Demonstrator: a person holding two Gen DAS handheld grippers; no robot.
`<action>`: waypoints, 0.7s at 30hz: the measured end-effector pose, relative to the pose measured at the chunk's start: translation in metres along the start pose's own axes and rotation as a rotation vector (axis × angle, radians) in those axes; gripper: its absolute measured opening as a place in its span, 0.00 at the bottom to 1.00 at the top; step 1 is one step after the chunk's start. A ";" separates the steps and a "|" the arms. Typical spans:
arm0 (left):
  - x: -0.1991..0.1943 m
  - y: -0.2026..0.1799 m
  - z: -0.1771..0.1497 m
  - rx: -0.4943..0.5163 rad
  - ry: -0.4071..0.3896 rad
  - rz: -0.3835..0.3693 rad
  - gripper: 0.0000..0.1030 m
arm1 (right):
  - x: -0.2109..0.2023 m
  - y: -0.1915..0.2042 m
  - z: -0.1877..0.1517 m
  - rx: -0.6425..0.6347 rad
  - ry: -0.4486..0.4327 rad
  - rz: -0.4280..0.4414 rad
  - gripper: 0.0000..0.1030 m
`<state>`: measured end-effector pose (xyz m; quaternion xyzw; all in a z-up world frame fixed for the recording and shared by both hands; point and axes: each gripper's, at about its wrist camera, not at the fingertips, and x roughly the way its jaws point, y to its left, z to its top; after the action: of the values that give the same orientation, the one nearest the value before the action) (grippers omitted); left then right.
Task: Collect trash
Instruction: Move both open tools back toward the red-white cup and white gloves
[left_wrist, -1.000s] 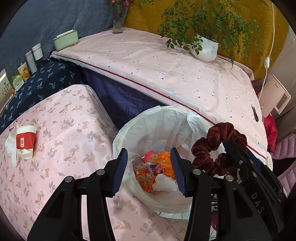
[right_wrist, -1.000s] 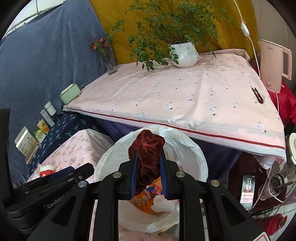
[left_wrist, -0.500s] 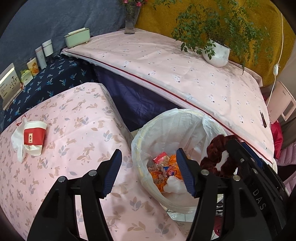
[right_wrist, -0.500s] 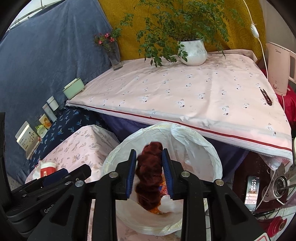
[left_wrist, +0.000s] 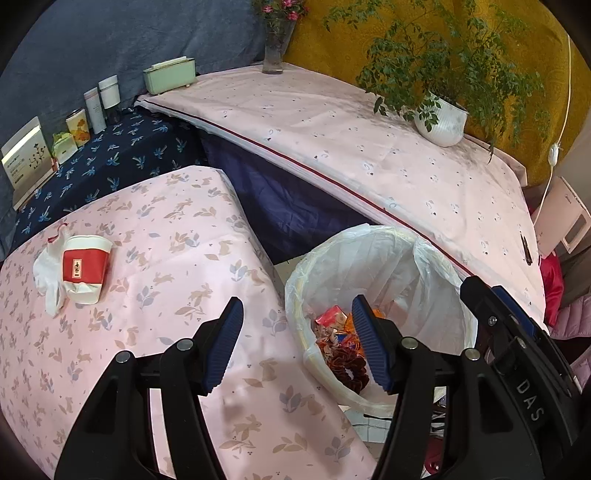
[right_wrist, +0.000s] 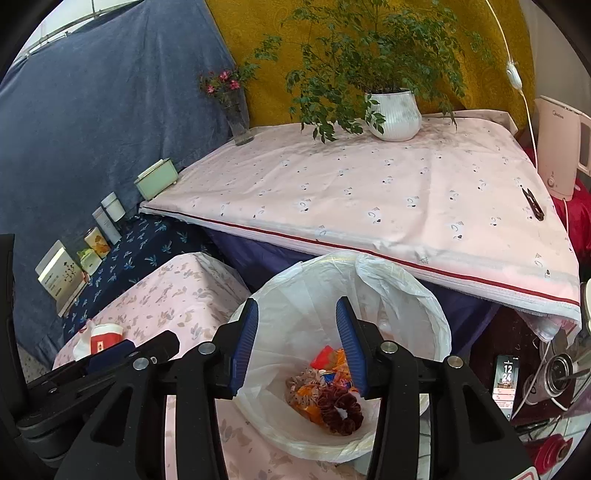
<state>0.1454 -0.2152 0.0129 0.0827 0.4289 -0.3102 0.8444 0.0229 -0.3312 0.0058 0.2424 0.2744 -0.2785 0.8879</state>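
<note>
**Scrunchie dropped in the bin; cup and tissue left on the tabletop**

Far left on the floral tabletop (left_wrist: 155, 258), a red-and-white cup (left_wrist: 85, 268) lies on its side against a crumpled white tissue (left_wrist: 48, 273). Both look like the trash not yet collected. The cloth around them is bare, so there is open room to come at them from the near side or from the bin side. Behind them, boxes and tins stand on the dark blue shelf (left_wrist: 110, 162), well apart from the cup.

The left hand-held gripper (left_wrist: 297, 341) is released, nothing between its jaws; it hangs over the tabletop's right edge, where the cloth drops off beside the bin (left_wrist: 373, 236). A second ago it was narrower and sat more squarely over the bin.

The dark red scrunchie (right_wrist: 340, 408), pinched in the right hand-held gripper (right_wrist: 297, 345) a second ago, now lies inside the bin on the orange wrappers (right_wrist: 306, 397). That gripper is empty and its jaws are opening above the bin mouth. This item is done.

The bin stands in the gap between the floral tabletop and the larger pink tabletop (right_wrist: 369, 192), its liner rim close to both edges. On the right the space is cluttered: a phone (right_wrist: 506, 380), cables and a kettle (right_wrist: 561, 144).
</note>
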 end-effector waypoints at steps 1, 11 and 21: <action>-0.002 0.002 0.000 -0.004 -0.002 0.000 0.56 | -0.002 0.002 0.000 -0.004 -0.003 0.002 0.45; -0.023 0.032 -0.003 -0.058 -0.031 0.016 0.59 | -0.017 0.031 -0.002 -0.043 -0.026 0.019 0.53; -0.040 0.071 -0.009 -0.120 -0.052 0.041 0.59 | -0.024 0.066 -0.009 -0.094 -0.021 0.052 0.54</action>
<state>0.1642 -0.1372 0.0293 0.0326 0.4227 -0.2686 0.8649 0.0445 -0.2696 0.0321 0.2044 0.2714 -0.2446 0.9081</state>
